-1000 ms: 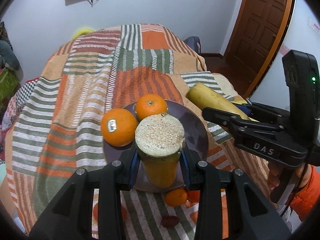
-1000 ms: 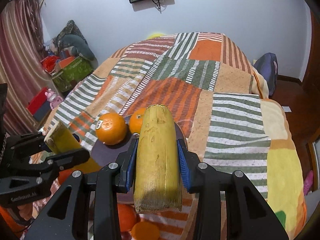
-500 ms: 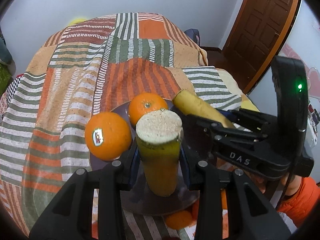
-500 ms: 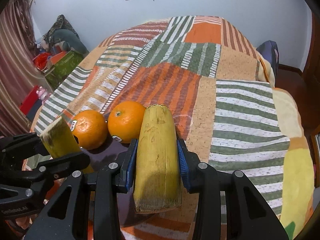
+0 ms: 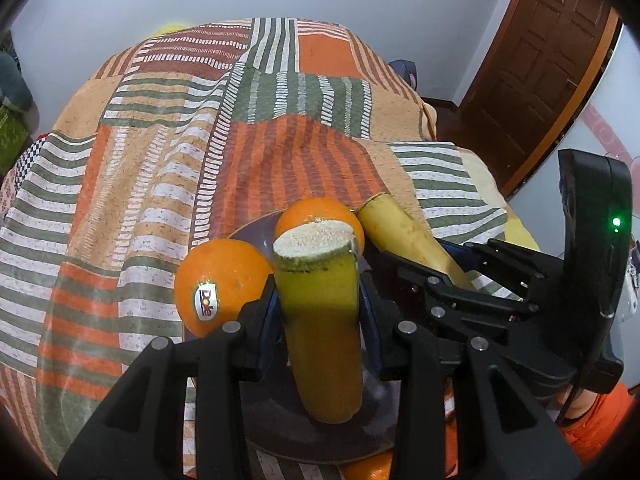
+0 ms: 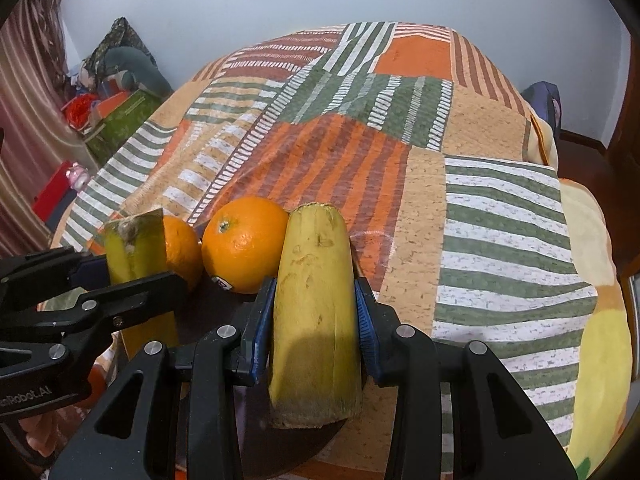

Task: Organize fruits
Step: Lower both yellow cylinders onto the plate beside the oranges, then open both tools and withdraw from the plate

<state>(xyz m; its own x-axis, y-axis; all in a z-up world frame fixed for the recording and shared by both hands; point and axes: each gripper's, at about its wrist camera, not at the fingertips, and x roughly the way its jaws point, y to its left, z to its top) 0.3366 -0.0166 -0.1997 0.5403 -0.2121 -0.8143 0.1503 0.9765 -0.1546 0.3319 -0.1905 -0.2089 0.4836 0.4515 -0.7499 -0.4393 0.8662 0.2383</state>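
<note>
1. Left wrist view: the left gripper (image 5: pixel 318 312), black with blue pads, is clamped on a yellow-green cut fruit piece with a pale, grainy flat end (image 5: pixel 320 328); the piece stands nearly upright over a dark round plate (image 5: pixel 256 232).
2. Just left of that piece, a round orange bearing a Dole sticker (image 5: pixel 222 286) sits at the plate's edge; a second round orange (image 5: pixel 316 216) lies behind the piece, on the plate.
3. Right wrist view: the right gripper (image 6: pixel 316 320) is closed on a pale yellow, elongated cut fruit piece with rough ends (image 6: pixel 314 312), held lengthwise above the plate's right edge (image 6: pixel 304 456).
4. Same view: the second orange (image 6: pixel 244 246) lies just beside the pale piece's far end; whether they touch cannot be told. The stickered orange (image 6: pixel 182 246) shows partly behind the left gripper's piece (image 6: pixel 136 246).
5. Plate and fruit rest on a patchwork bedspread with orange, green and white stripes (image 5: pixel 200 140). A brown wooden door (image 5: pixel 536 64) stands at upper right in the left wrist view.
</note>
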